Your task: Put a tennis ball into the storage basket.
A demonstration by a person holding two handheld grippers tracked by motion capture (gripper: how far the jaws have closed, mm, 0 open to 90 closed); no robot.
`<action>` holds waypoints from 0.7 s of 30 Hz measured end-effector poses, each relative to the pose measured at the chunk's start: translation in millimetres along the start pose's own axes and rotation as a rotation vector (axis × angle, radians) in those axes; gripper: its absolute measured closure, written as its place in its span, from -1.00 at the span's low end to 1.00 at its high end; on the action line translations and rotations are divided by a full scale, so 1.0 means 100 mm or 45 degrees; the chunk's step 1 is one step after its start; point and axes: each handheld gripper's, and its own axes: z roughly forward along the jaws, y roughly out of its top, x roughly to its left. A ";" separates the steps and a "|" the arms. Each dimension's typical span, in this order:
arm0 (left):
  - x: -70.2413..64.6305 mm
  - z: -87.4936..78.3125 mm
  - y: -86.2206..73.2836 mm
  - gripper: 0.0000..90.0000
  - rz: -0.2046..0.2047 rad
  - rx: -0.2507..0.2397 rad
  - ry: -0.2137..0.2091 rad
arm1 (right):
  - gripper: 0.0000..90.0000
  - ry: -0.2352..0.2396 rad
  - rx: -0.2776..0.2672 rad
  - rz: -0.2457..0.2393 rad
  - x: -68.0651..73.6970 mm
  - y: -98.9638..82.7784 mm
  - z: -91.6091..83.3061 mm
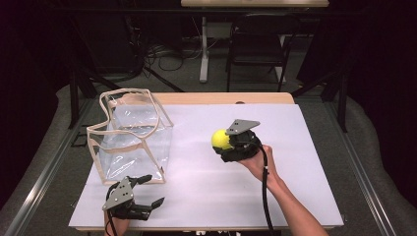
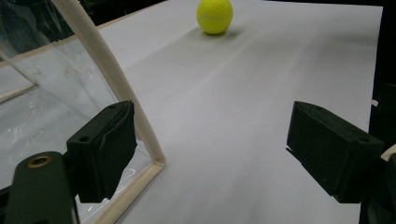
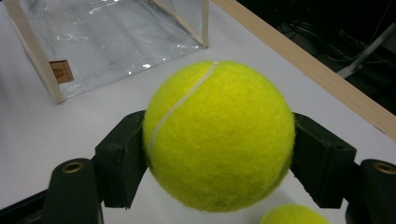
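Observation:
My right gripper (image 1: 225,141) is shut on a yellow tennis ball (image 1: 220,139), held a little above the white table top near its middle. In the right gripper view the ball (image 3: 219,135) sits squeezed between both black pads. A second tennis ball (image 3: 293,215) peeks in below it, and the left gripper view shows that ball (image 2: 214,15) resting on the table far ahead. My left gripper (image 1: 153,190) stands open near the front left edge, nothing between its fingers (image 2: 105,147). It sits just beside the front corner of a clear plastic bag (image 1: 130,142) with beige trim.
The clear bag (image 2: 42,93) stands upright with its mouth open at the top, on the left of the white sheet (image 1: 211,196). A wooden table edge (image 3: 322,74) runs along the far side. A chair (image 1: 258,39) and cables lie on the floor beyond.

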 end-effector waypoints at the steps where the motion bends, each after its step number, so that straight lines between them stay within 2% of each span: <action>1: 0.00 0.00 0.00 -0.65 0.000 0.000 0.000 | -0.42 0.001 -0.001 0.001 0.00 0.01 0.01; 21: 0.00 0.00 0.00 -0.65 0.001 0.001 0.000 | -0.42 0.014 -0.005 -0.018 -0.03 0.22 0.07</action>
